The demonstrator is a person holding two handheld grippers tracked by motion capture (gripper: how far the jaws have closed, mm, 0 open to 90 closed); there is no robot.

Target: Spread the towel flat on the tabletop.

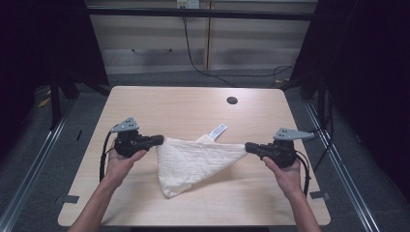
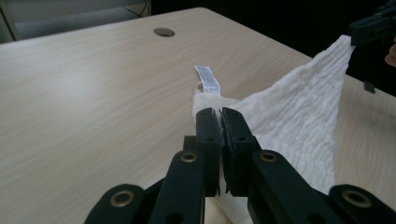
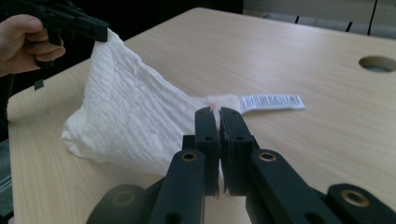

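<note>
stretching a white cloth (image 1: 193, 159) taut, left tongs (image 1: 158, 140) and right tongs (image 1: 248, 146) pinch opposite corners.

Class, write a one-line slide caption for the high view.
Two hand-held grippers, left and right, stretch a white cloth above a wooden table.

I hold two tools, one in each of my two hands: my left tool (image 1: 158, 140) in my left hand (image 1: 122, 158) and my right tool (image 1: 250, 147) in my right hand (image 1: 285, 170). Each tool has two black jaws, so four jaws in all, and each carries one grey three-cornered plate, two plates together. One cable trails from each tool, making two cables. One white cloth (image 1: 193, 162) lies between them. The cloth bears one white label (image 1: 217, 131). There is one wooden surface (image 1: 169, 104), and it has one round hole (image 1: 232, 100).
</note>
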